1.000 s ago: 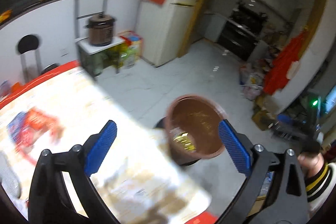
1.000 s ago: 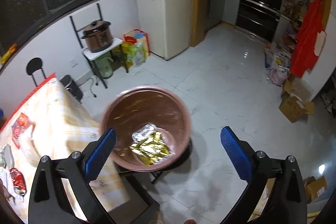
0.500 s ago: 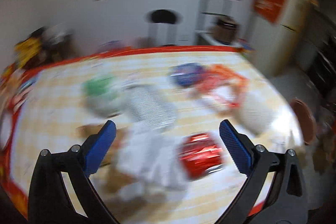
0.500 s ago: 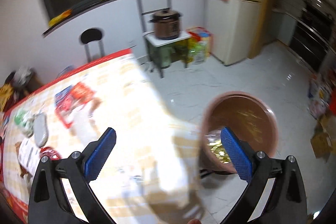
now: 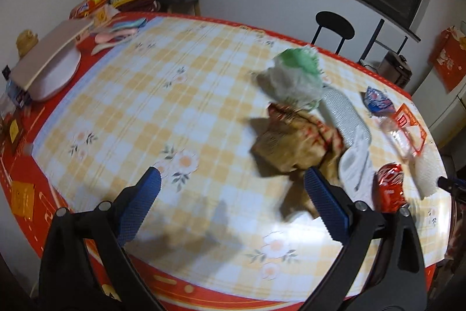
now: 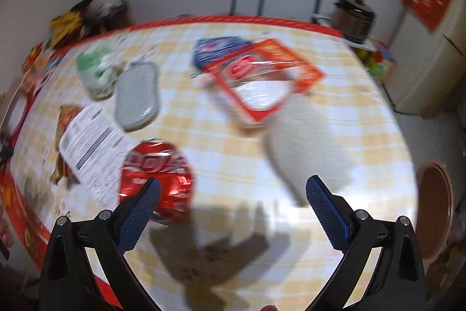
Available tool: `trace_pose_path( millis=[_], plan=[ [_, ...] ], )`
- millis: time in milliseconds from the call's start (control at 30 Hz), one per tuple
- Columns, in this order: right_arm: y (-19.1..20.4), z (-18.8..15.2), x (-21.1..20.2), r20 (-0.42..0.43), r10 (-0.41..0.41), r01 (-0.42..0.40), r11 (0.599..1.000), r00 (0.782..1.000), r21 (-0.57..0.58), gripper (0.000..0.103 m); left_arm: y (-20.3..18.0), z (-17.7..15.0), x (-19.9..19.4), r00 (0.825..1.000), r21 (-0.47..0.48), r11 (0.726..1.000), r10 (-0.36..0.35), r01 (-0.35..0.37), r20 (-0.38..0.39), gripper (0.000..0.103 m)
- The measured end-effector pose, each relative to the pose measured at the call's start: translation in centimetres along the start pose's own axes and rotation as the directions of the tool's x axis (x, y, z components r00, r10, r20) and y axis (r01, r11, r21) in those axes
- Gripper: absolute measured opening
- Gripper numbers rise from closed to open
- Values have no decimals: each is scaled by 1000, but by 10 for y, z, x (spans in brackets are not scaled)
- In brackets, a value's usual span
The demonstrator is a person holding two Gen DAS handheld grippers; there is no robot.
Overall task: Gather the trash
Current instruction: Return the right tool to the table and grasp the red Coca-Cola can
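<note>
Both views have swung off the floor and brown basin (image 6: 434, 212) onto the tabletop (image 5: 151, 107), where the left gripper (image 5: 231, 204) and right gripper (image 6: 231, 207), jaws released and empty, hang over scattered trash: red wrapper (image 6: 157, 174), brown bag (image 5: 291, 142).

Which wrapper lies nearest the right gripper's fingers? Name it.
The crumpled red foil wrapper, right at the right gripper's left fingertip. The orange-framed packet and blue wrapper lie farther back.
</note>
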State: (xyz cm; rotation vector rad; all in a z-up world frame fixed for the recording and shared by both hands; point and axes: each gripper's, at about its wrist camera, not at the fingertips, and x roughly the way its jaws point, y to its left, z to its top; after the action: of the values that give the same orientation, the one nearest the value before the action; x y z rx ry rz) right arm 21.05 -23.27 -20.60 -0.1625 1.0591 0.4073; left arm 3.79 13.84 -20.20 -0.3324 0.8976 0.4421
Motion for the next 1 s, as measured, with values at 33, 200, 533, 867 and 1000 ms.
trace_pose_path(
  millis=[33, 200, 533, 867, 1000],
  plan=[
    [11, 0, 8, -9, 14, -14, 1000, 1000, -22, 98, 3, -1, 3, 1000, -6, 1000, -5, 5, 1, 97],
    [48, 7, 53, -47, 48, -52, 995, 998, -85, 98, 5, -6, 11, 999, -7, 999, -35, 35, 19, 97],
    [62, 2, 99, -134, 61, -74, 993, 989, -93, 98, -1, -10, 20, 995, 9, 995, -104, 104, -2, 97],
    [65, -2, 96, -188, 160, -171, 984, 969, -48, 65, -16, -13, 26, 988, 26, 988, -152, 152, -23, 97],
    [62, -4, 85, -182, 208, -216, 976, 961, -24, 40, -20, -15, 28, 985, 28, 985, -166, 168, -36, 97]
  ],
)
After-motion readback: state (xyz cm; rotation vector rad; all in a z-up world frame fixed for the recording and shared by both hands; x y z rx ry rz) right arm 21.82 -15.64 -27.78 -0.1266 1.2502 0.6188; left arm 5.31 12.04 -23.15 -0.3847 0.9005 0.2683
